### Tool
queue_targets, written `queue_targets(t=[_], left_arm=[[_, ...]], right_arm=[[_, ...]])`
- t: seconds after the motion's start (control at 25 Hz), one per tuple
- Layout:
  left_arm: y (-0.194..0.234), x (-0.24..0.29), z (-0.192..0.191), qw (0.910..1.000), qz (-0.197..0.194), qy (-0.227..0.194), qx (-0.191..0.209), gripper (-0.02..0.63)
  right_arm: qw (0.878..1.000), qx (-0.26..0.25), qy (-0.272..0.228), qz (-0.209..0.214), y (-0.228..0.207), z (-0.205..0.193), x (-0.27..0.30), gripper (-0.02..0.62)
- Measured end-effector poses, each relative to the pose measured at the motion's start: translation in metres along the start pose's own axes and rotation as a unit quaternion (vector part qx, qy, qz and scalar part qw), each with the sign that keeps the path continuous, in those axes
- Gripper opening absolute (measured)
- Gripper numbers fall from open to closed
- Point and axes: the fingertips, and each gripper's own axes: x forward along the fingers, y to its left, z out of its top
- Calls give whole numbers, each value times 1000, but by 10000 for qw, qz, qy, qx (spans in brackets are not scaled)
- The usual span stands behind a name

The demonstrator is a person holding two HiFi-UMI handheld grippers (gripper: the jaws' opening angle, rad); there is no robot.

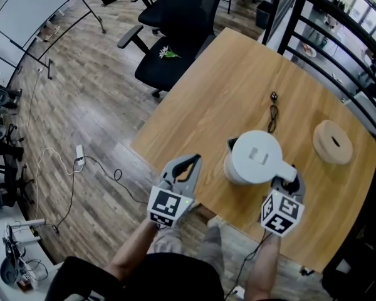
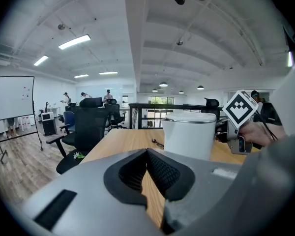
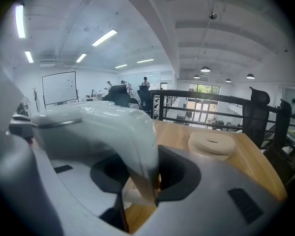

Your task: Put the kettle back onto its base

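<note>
A white kettle stands upright on the near part of the wooden table. My right gripper is shut on the kettle's handle, which fills the space between its jaws. The round tan base lies to the right of the kettle, apart from it, and also shows beyond the handle as the base. My left gripper hovers at the table's near left edge, shut, with nothing in it. From the left gripper I see the kettle ahead and slightly right.
A thin black cord lies on the table behind the kettle. A black office chair stands at the far left corner. A black railing runs along the table's far right side. Cables trail over the wood floor.
</note>
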Motion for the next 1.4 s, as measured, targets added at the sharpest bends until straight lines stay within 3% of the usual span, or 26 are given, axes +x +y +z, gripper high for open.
queue_targets(t=[1.4], left_arm=[[-14, 13, -34, 9995, -149, 265, -100, 2]], right_arm=[[9988, -152, -462, -11, -2, -15, -9, 133]])
